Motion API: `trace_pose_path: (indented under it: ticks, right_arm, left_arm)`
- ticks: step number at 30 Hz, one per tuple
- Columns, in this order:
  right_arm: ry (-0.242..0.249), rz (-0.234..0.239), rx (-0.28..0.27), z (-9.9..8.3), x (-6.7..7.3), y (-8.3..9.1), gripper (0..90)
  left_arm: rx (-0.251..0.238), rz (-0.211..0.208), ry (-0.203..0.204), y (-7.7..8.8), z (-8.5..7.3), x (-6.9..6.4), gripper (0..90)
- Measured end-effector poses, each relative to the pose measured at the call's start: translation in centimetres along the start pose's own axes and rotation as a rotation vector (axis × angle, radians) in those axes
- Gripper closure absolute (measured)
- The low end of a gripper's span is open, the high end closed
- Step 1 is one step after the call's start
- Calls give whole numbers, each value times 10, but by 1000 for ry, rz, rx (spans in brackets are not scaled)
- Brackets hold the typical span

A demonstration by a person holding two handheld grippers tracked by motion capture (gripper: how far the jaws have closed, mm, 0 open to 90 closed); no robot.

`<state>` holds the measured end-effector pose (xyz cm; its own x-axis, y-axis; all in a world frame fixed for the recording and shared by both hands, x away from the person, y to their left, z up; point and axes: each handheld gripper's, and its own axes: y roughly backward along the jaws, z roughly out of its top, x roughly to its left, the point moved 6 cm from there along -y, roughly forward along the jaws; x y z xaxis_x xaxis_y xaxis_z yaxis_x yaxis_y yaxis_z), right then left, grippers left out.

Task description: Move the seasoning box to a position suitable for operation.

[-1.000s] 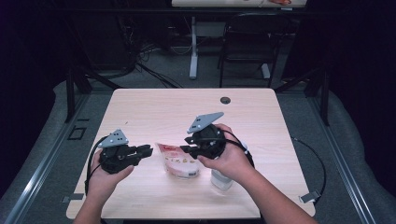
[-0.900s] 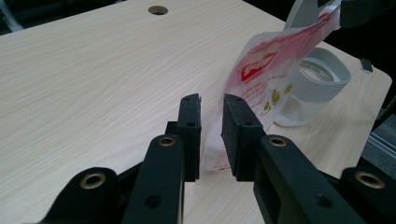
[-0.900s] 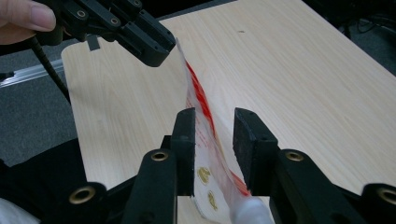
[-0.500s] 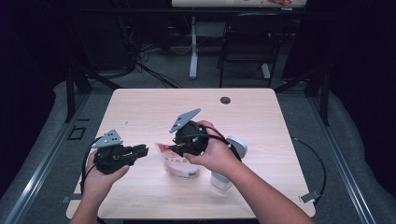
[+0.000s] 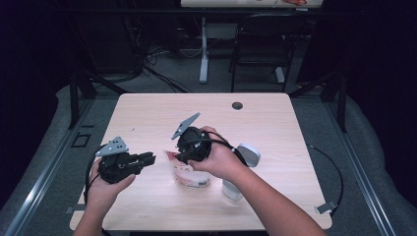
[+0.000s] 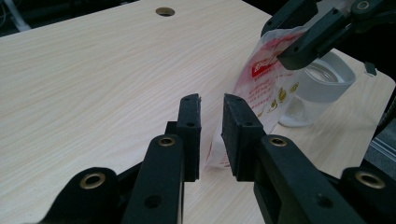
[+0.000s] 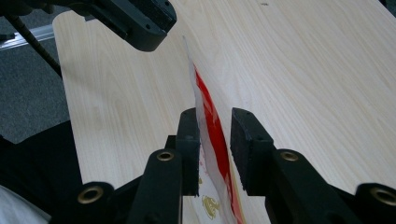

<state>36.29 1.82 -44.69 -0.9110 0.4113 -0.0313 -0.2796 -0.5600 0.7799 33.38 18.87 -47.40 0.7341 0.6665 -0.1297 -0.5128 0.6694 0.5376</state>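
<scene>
The left hand-held gripper [image 5: 147,159] holds position above the left part of the bench [image 5: 147,113], unchanged from the earlier frames; its jaws stand narrow with nothing between them. Just to its right the red-and-white pouch [image 5: 189,172] stands on the bench, its top edge raised. The right hand-held gripper [image 5: 180,156] has shifted leftward from its earlier place and now sits over the pouch; its jaws have just been closing, with the pouch's top edge between them, a gap remaining on one side. A clear jar [image 5: 236,184] lies beside the right forearm.
</scene>
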Motion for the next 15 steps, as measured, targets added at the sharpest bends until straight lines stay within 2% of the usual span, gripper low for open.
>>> trace_pose_path:
  ticks: [15]
  right_arm:
    - [35,-20,75,3,3,-13,769]
  left_arm:
    - [1,-2,4,-1,-1,1,764]
